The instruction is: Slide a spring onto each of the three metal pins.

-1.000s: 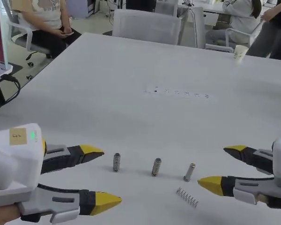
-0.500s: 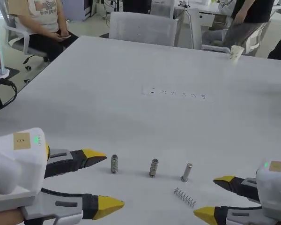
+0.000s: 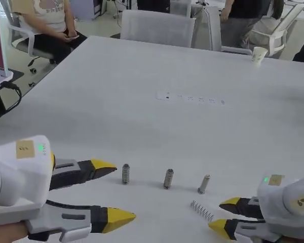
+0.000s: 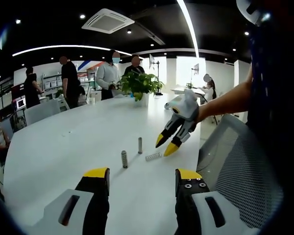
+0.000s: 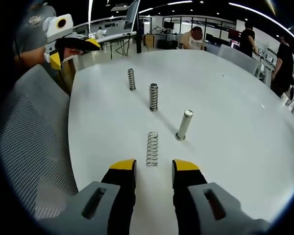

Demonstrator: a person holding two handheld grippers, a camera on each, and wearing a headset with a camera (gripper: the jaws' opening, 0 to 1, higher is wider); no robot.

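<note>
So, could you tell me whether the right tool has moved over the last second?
Yes. The right tool has drawn back toward the person, from beside the bare pin to beside the loose spring.

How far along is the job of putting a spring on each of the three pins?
Done: the left pin and the middle pin each carry a spring. In hand: nothing is gripped; the right gripper, open, points at the loose spring lying on the table. Left: that spring must go on the bare right pin. The left gripper is open and empty.
</note>
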